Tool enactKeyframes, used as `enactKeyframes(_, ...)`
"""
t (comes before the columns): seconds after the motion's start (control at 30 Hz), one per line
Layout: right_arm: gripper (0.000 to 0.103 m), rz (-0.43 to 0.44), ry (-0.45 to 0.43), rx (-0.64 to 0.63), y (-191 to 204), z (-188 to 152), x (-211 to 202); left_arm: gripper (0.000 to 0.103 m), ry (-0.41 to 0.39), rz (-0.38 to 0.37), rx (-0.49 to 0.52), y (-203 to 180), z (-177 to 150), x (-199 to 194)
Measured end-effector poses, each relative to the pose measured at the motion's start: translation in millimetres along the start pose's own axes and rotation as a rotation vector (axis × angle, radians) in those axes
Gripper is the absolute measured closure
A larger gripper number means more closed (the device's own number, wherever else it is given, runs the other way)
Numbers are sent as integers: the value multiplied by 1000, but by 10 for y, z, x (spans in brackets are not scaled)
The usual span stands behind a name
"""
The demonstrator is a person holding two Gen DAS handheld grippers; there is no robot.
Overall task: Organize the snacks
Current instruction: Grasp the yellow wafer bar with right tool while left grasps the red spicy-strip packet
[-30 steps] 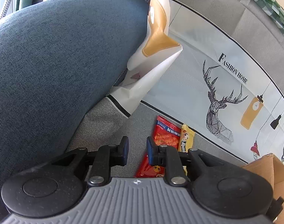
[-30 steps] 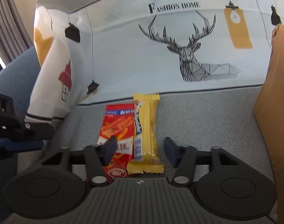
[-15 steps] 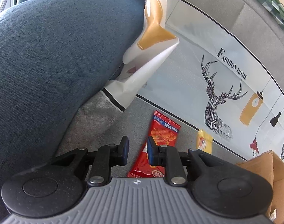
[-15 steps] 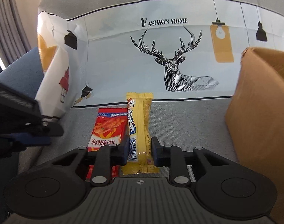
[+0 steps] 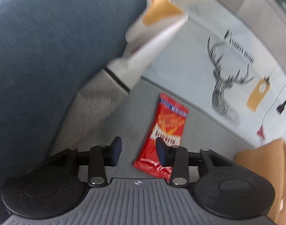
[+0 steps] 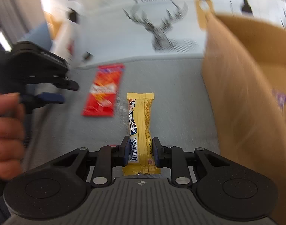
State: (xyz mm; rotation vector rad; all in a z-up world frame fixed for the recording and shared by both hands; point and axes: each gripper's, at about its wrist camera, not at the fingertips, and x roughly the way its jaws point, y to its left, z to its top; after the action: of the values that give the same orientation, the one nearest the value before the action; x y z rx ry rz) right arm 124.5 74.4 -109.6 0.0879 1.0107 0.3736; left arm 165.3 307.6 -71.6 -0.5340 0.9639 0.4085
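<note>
- Yellow snack bar (image 6: 141,129) clamped at its near end by right gripper (image 6: 140,151), above grey cloth (image 6: 176,97).
- Red snack packet (image 5: 164,136) flat on cloth, near open, empty left gripper (image 5: 138,151).
- Cardboard box (image 6: 242,97) at right.

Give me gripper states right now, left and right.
Left gripper: open, empty, near the red foil snack packet.
Right gripper: shut on the yellow wrapped snack bar.

black claw (image 6: 139,152), navy pads (image 6: 125,151), silver screws, ribbed grey body; bare-skinned hand (image 6: 6,136) at left.
</note>
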Motion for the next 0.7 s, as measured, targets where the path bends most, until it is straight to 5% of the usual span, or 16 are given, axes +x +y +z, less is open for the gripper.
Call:
enactKeyframes(0.1, 76, -35, 14, 33, -5, 19, 90, 43, 28, 3, 34, -64, -25, 101)
enactKeyframes(0.2, 65, -50, 15, 36, 11, 24, 164, 24, 40, 3, 108, -201, -30, 168)
enactKeyframes(0.33, 62, -55, 30, 51, 15, 28, 255, 23, 18, 56, 228, -442, -57, 261)
enactKeyframes(0.53, 63, -60, 23, 44, 13, 20, 310, 22, 29, 78, 274, -593, -69, 431)
enactKeyframes(0.7, 81, -61, 15, 45, -3, 36, 296, 18, 16, 148, 386, -740, -143, 548)
